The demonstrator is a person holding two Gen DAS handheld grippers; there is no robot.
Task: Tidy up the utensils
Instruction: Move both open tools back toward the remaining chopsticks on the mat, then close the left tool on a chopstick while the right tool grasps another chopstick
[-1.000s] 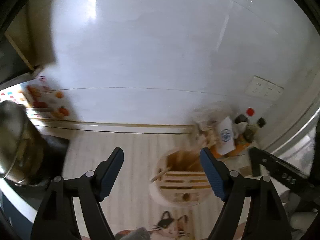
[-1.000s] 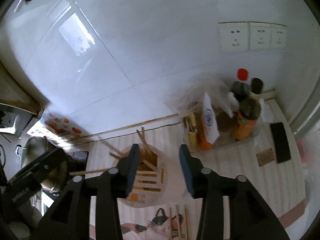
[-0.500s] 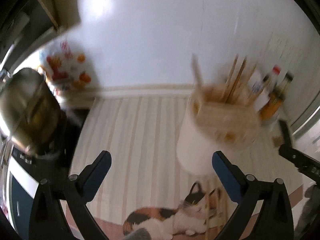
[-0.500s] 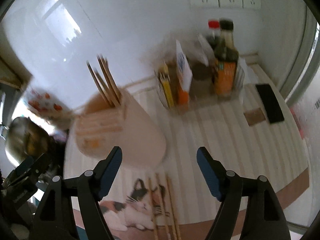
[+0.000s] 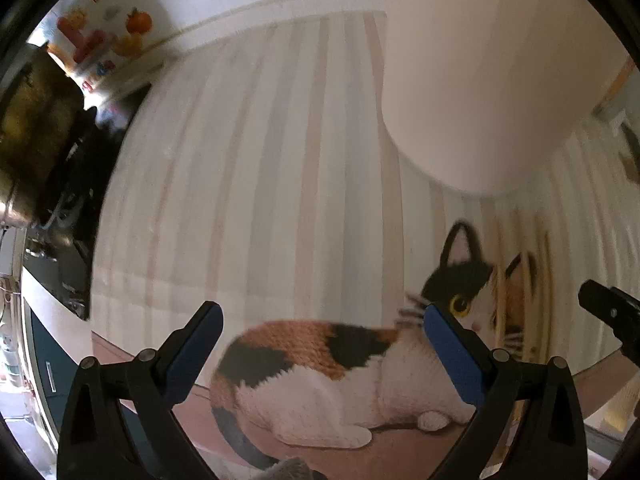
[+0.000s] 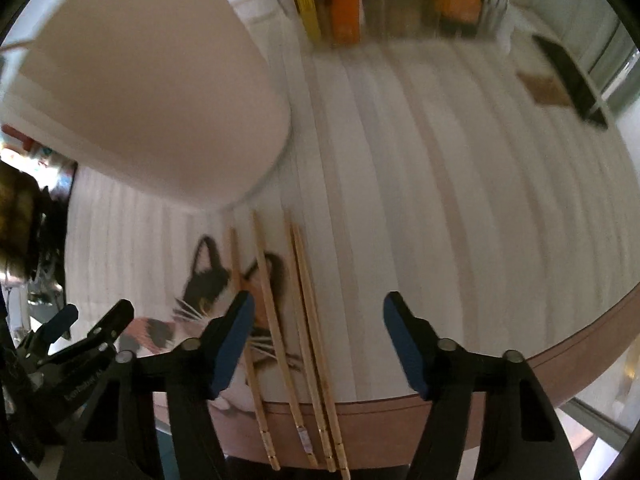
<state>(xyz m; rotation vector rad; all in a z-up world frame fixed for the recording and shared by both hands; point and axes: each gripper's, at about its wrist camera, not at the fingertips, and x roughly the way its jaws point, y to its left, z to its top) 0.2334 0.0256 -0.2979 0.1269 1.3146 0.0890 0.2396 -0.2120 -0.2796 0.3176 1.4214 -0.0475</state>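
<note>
We are holding the left gripper (image 5: 320, 330) and right gripper (image 6: 318, 320) with fingers spread wide and empty, the right one hovering over the chopsticks (image 6: 296, 328) lying on the table (image 6: 440, 184).

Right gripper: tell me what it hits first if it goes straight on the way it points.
Most likely the chopsticks lying on the mat, since they run between the open right gripper jaws; depth is unclear.

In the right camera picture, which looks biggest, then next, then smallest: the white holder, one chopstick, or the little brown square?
1. White holder: looks far the biggest, though it is also nearest the camera.
2. One chopstick: long but thin.
3. Little brown square: smallest, but it lies farther back, so its true size is unsure.
</note>
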